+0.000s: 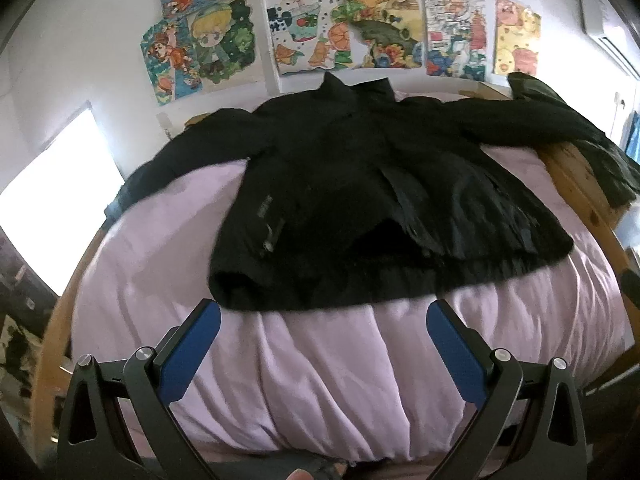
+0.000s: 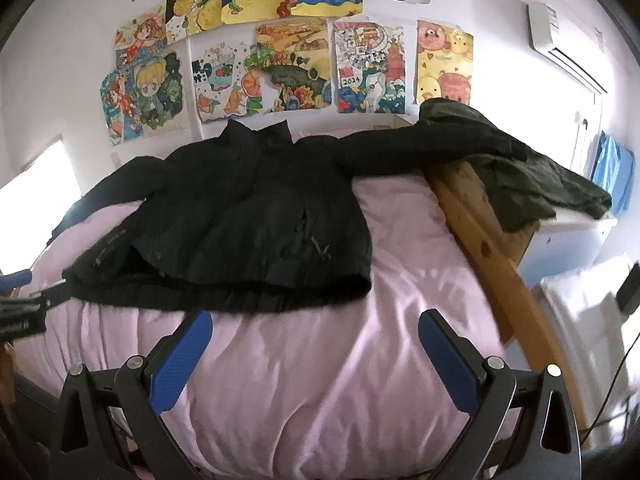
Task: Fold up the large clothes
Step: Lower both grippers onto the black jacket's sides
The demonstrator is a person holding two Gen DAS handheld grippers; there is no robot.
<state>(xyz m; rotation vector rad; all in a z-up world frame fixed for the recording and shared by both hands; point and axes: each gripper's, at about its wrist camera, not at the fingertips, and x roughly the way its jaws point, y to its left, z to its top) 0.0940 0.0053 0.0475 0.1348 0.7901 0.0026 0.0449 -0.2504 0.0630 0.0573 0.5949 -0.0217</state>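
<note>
A large black jacket [image 1: 360,200] lies spread flat, front up, on a pink bed cover [image 1: 320,380], collar toward the wall, both sleeves stretched out sideways. It also shows in the right wrist view [image 2: 240,224]. Its right sleeve [image 2: 420,148] reaches over the wooden bed frame. My left gripper [image 1: 323,312] is open and empty, hovering just before the jacket's hem. My right gripper [image 2: 315,320] is open and empty, near the hem's right part. The left gripper's body shows at the left edge of the right wrist view [image 2: 20,312].
A wooden bed rail [image 2: 480,248] runs along the right side. A dark green garment [image 2: 532,176] is draped over it. Drawings [image 2: 280,60] cover the wall behind. An air conditioner [image 2: 560,40] hangs top right. A bright window [image 1: 52,208] is at left.
</note>
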